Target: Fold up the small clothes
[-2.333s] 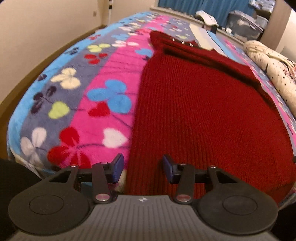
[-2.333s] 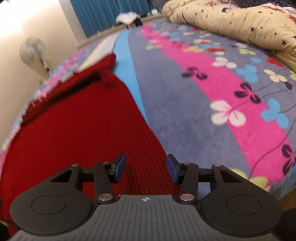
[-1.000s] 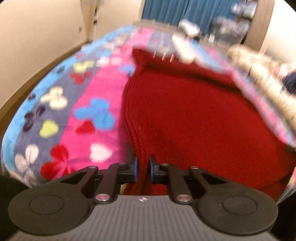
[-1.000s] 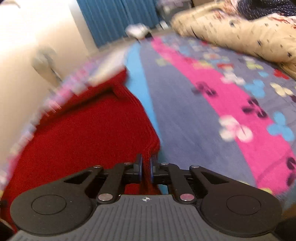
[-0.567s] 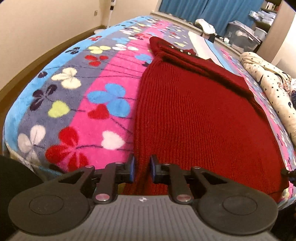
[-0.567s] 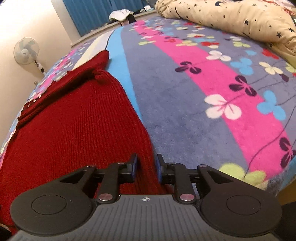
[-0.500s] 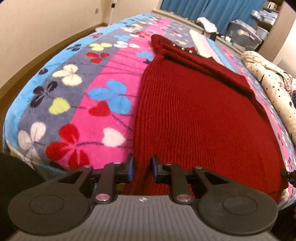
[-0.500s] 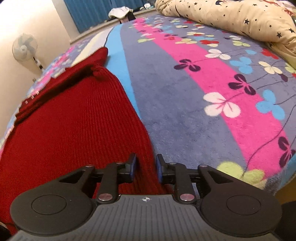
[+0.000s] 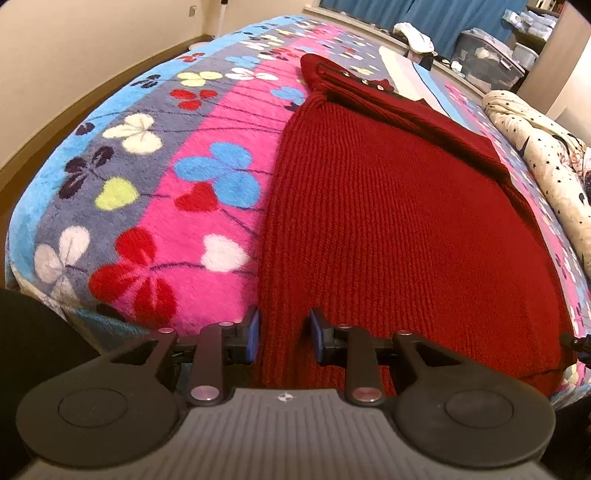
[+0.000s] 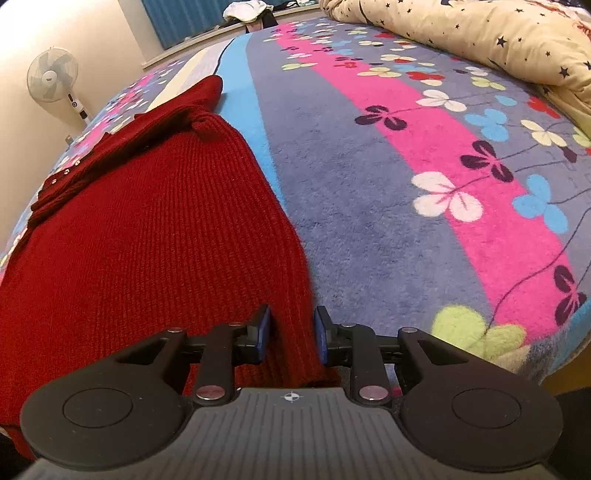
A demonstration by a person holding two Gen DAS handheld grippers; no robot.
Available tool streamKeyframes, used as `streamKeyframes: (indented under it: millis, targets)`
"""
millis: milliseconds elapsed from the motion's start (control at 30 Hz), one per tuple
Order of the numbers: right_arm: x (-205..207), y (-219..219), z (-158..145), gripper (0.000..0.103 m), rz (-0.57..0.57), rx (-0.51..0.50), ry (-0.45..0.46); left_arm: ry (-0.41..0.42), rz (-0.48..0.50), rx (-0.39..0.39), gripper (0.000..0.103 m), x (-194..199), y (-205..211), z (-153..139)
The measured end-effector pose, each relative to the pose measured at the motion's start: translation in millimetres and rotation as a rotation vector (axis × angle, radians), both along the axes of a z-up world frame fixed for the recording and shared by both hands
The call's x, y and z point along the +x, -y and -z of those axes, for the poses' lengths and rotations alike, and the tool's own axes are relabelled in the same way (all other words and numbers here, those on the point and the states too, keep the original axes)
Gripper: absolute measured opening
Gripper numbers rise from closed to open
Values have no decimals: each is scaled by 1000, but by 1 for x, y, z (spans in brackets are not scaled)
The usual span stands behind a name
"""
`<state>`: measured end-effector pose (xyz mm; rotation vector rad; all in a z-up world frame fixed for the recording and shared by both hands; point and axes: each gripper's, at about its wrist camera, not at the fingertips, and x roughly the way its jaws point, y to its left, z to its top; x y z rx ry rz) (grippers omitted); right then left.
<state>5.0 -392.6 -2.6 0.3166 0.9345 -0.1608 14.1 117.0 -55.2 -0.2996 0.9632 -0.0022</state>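
The left gripper (image 9: pixel 283 334) has its blue-padded jaws parted, straddling the near left corner of the red knitted sweater (image 9: pixel 399 229) without pinching it, and the right gripper (image 10: pixel 291 334) likewise has its jaws apart around the sweater's (image 10: pixel 147 229) near right corner. The sweater lies flat along the flowered fleece blanket (image 9: pixel 155 177) that covers the bed, its near hem at the bed's edge and its collar end far away. Farther right sits a cream star-printed duvet (image 10: pixel 480 33), and a standing fan (image 10: pixel 53 79) is by the far left wall.
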Motion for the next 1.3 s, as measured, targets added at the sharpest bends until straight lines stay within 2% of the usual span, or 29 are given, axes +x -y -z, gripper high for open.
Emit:
streamKeyframes:
  millis: [233,267,300,333,400,433,633,767,933,1033,1300]
  targets:
    - [-4,-5,-1,29,-5,-3,-11,-6,10,-14,29,-4,2,0]
    - [-5,-7,-1,29,-7,-3,-8,-5,10,-15,28,-4,2,0]
    - [-6,-8,-2,29,-11,-7,-5,-3,13,-19,23,-4,3,0]
    - [-7,-10,-2,27,-14,-13,-1,0,17,-26,20,-4,3,-1]
    - [-8,-12,-4,13,-17,-17,10,16,19,-29,17,-5,4,-3]
    - [-10,-12,-6,13,-16,-9,27,36,25,-33,16,-6,5,-6]
    - [-22,-4,-40,11,-3,83,236,227,87,-32,15,-17,14,-39]
    - [-28,9,-78,10,13,187,379,324,79,-116,14,-23,5,-73]
    - [-39,16,-129,9,-12,250,535,419,71,-174,13,-28,-10,-124]
    - [-48,17,-151,8,-19,282,597,465,60,-235,12,-33,-24,-151]
    - [-115,24,-205,8,-29,318,805,583,95,-393,12,-83,-60,-211]
